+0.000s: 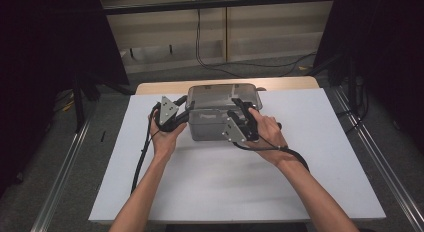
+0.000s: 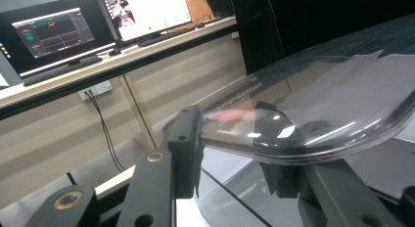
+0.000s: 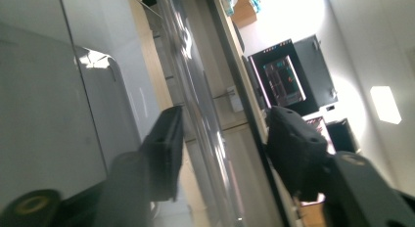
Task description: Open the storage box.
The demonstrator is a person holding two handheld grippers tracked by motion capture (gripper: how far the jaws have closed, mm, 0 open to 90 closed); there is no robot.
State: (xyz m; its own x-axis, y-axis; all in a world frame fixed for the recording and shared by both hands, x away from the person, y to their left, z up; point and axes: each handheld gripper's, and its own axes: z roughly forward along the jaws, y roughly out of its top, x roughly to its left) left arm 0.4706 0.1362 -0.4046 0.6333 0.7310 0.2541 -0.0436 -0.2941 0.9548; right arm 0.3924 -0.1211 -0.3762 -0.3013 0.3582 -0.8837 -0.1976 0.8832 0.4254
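Sitting at the far middle of the white tabletop [image 1: 210, 187]: a grey see-through box [image 1: 212, 127] with its clear lid [image 1: 223, 96] on top, or just off the rim; hard to tell which.

Left hand-held gripper [image 1: 184, 105] clamped on the lid's left edge. In the left gripper view, one pad [image 2: 188, 139] over the rim and the other tucked under it, with plastic pinched between.

Right hand-held gripper [image 1: 241, 107] at the lid's right front corner, released. In the right gripper view, jaws standing either side of the rim with daylight on both sides and nothing pressed.

Looks like a two-handed lid job, seemingly with only one side gripped so far.

To do it well:
- Slide the right jaws further onto the rim before closing, so that the pads bite on the flat lip and not on the rounded corner.
- Close gently; slick, thin plastic probably flexes and slips.
- Match the left hand's height, then move both together and keep the lid level.
- Avoid twisting one end up first, which likely jams the lid against the box or drags the box across the tabletop.
- Watch the trailing cables near the box's front.
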